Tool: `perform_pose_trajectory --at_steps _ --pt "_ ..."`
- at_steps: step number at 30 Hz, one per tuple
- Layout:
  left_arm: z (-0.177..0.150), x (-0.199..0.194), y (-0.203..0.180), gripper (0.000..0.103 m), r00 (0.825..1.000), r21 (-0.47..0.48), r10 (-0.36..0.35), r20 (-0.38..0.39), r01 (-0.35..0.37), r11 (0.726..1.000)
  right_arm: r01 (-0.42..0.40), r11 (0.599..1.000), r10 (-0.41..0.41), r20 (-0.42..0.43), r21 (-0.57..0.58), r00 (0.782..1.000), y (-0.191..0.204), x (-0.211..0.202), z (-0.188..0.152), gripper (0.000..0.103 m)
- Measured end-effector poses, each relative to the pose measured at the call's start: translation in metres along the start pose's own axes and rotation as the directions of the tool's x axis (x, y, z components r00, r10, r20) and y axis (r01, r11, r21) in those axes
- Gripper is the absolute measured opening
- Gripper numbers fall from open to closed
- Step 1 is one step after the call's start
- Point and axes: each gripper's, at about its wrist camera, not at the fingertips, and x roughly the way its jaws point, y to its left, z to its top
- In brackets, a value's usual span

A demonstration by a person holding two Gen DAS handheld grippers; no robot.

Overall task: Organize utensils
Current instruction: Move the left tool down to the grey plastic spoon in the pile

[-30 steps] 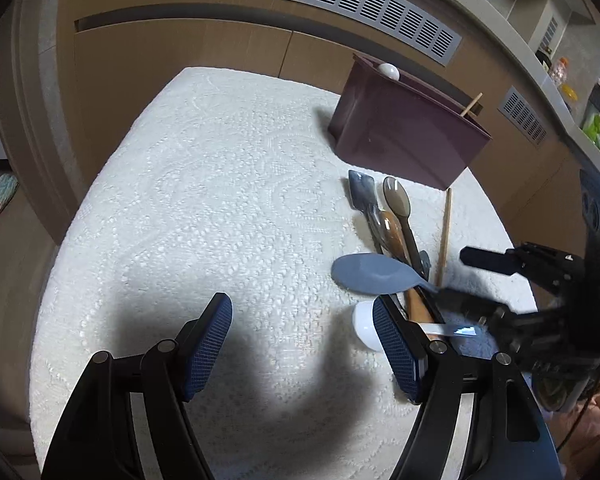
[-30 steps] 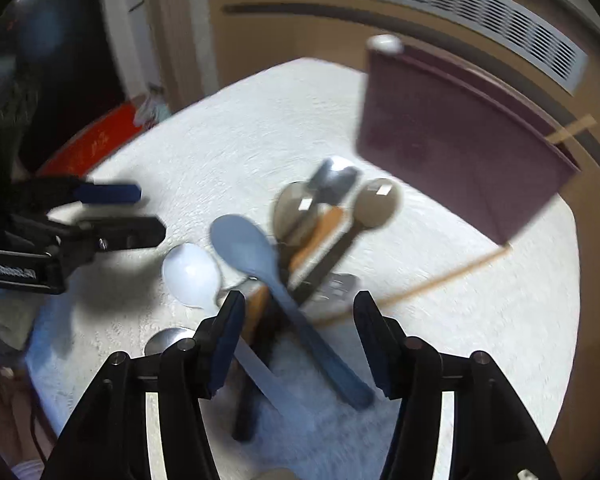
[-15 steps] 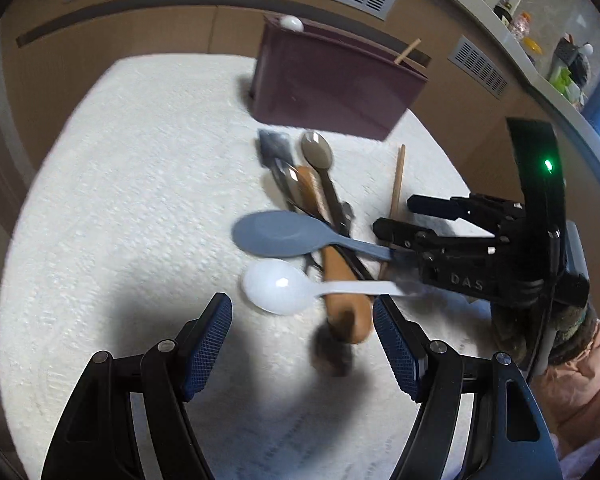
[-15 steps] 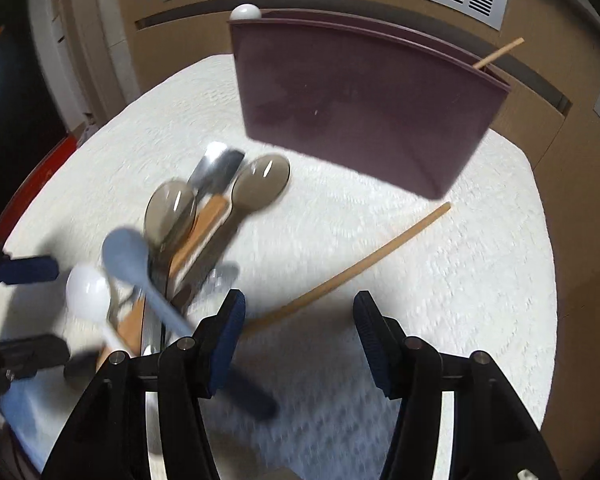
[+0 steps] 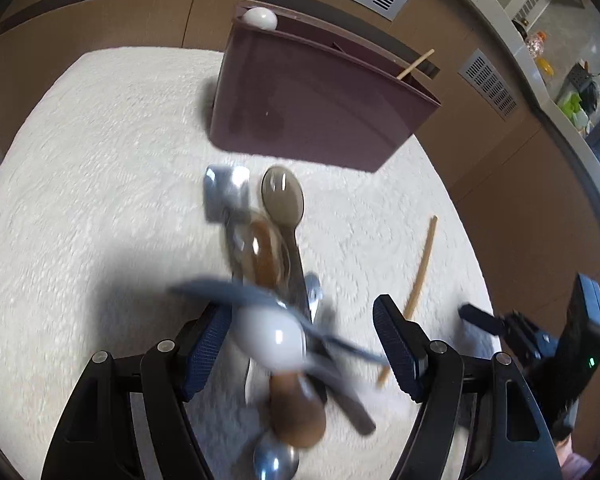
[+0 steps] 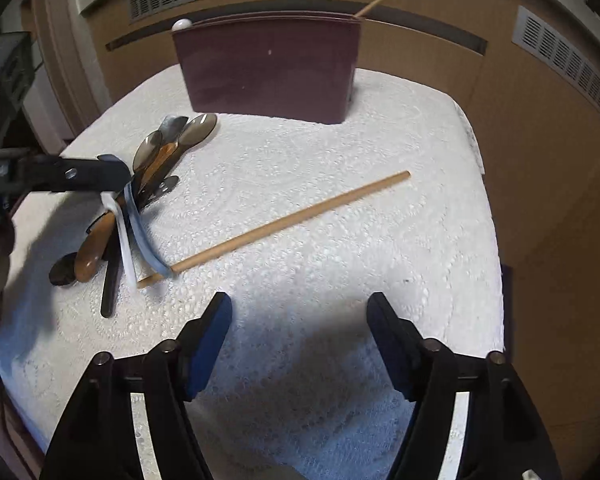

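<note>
- Left gripper (image 5: 302, 350): jaws apart over the utensil pile (image 6: 140, 184), gripping nothing.
- Right gripper (image 6: 300, 340): jaws just widening, empty.
- Chopstick (image 6: 284, 220): flat on tablecloth (image 6: 340, 140).
- Maroon holder (image 6: 268, 64): behind.

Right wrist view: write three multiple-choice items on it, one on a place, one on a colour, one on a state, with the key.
1. Where does the loose wooden chopstick lie?
A. flat on the white lace tablecloth
B. across the holder's rim
C. on the floor

2. What colour is the plastic utensil holder?
A. green
B. dark maroon
C. yellow

3. How does the right gripper stand?
A. shut on a spoon
B. shut on the chopstick
C. open, holding nothing

Key: 1 A, its whole length rests on the cloth; 2 B, its front wall is maroon; 3 C, only cloth shows between the blue pads, its jaws having just been opening.
</note>
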Motion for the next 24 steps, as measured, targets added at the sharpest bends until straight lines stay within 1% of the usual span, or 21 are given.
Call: perform_pose_trajectory --at_steps 2,4,7,8,10,12,14,15,16,19,22,24 --pt "0.009 0.008 -0.003 0.074 1.000 0.009 0.015 0.007 -0.015 1.000 -0.011 1.000 0.011 0.010 0.014 1.000 -0.002 -0.001 -0.003 0.070" --pt "0.016 0.013 -0.004 0.074 1.000 0.011 0.017 0.016 -0.018 1.000 -0.017 1.000 0.017 0.010 0.022 1.000 -0.003 -0.001 -0.005 0.074" --pt "0.020 0.009 -0.005 0.074 0.999 0.020 0.011 0.046 -0.012 1.000 -0.030 0.999 0.029 0.012 0.030 1.000 -0.004 0.000 -0.006 0.077" --pt "0.021 0.005 -0.004 0.074 0.998 0.022 0.022 0.066 -0.023 0.999 -0.032 0.999 0.032 0.011 0.037 0.999 -0.004 0.000 -0.006 0.078" --pt "0.022 -0.006 0.001 0.074 0.992 0.034 0.071 0.102 -0.075 0.997 -0.032 0.997 0.032 0.013 0.069 0.999 -0.008 0.001 -0.004 0.078" --pt "0.020 -0.016 0.008 0.074 0.983 0.047 0.131 0.126 -0.138 0.989 -0.037 0.992 0.036 0.012 0.123 0.999 -0.015 0.005 0.002 0.078" --pt "0.016 -0.024 0.018 0.074 0.973 0.041 0.185 0.137 -0.192 0.981 -0.036 0.984 0.035 0.004 0.173 0.999 -0.018 0.010 0.012 0.078" --pt "0.013 -0.028 0.025 0.074 0.970 0.025 0.202 0.137 -0.207 0.978 -0.028 0.983 0.029 -0.002 0.184 1.000 -0.017 0.014 0.019 0.079" --pt "0.010 -0.031 0.031 0.074 0.970 0.004 0.203 0.132 -0.205 0.979 -0.022 0.982 0.024 -0.007 0.186 1.000 -0.015 0.019 0.026 0.079" --pt "0.000 -0.040 0.043 0.074 0.978 -0.031 0.169 0.122 -0.167 0.986 -0.001 0.986 0.004 -0.016 0.169 1.000 -0.005 0.040 0.051 0.080" --pt "-0.008 -0.043 0.044 0.074 0.983 -0.040 0.141 0.114 -0.137 0.990 0.031 0.995 -0.030 -0.010 0.093 0.999 0.011 0.060 0.072 0.080" --pt "-0.009 -0.040 0.041 0.074 0.990 -0.042 0.106 0.097 -0.103 0.994 0.034 0.999 -0.033 -0.010 0.035 0.999 0.024 0.066 0.079 0.078"
